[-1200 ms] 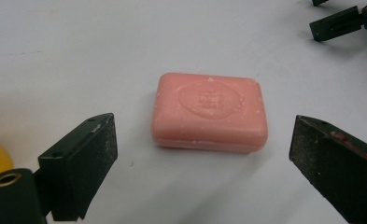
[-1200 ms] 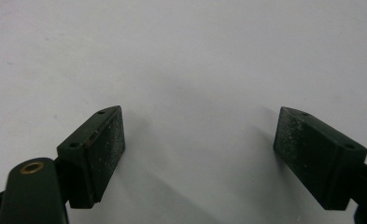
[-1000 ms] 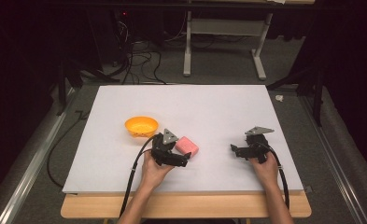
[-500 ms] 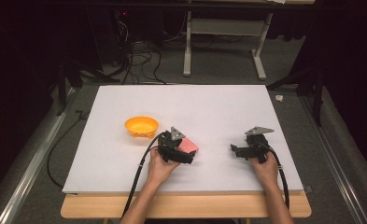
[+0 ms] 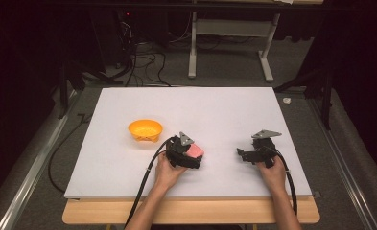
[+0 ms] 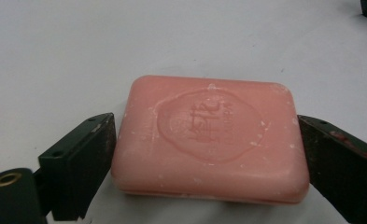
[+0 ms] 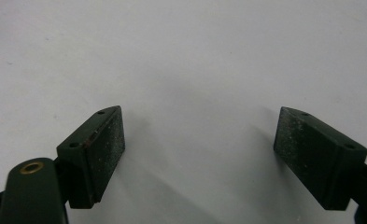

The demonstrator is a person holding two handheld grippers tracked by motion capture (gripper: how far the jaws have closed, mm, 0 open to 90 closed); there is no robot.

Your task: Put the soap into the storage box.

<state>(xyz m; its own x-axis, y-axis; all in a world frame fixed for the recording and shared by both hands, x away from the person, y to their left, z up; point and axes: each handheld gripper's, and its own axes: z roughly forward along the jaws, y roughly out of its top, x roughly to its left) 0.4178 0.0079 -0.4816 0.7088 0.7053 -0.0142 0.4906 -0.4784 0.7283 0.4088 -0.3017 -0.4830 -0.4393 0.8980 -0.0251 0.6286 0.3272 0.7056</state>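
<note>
At about six o'clock on the white table (image 5: 128, 172), just left of centre, the left gripper (image 5: 194, 158) is holding a pink bar of soap (image 5: 195, 151) between its jaws. In the left gripper view the soap (image 6: 209, 140) is lying flat with its stamped face up, and both black jaws are pressing against its short ends, one at nine o'clock and one at three o'clock. The left hand (image 5: 167, 170) is wrapping around the gripper's body from the near edge of the table, with the cable trailing back toward six o'clock.

At roughly ten o'clock from the soap, an orange bowl (image 5: 145, 130) is sitting upright on the table, near the gripper but apart from it.

Toward four o'clock on the table, the right gripper (image 5: 243, 154) is resting in the right hand (image 5: 272, 172), well apart from the soap. In the right gripper view its jaws (image 7: 200, 154) are standing wide with nothing but bare white table between them
</note>
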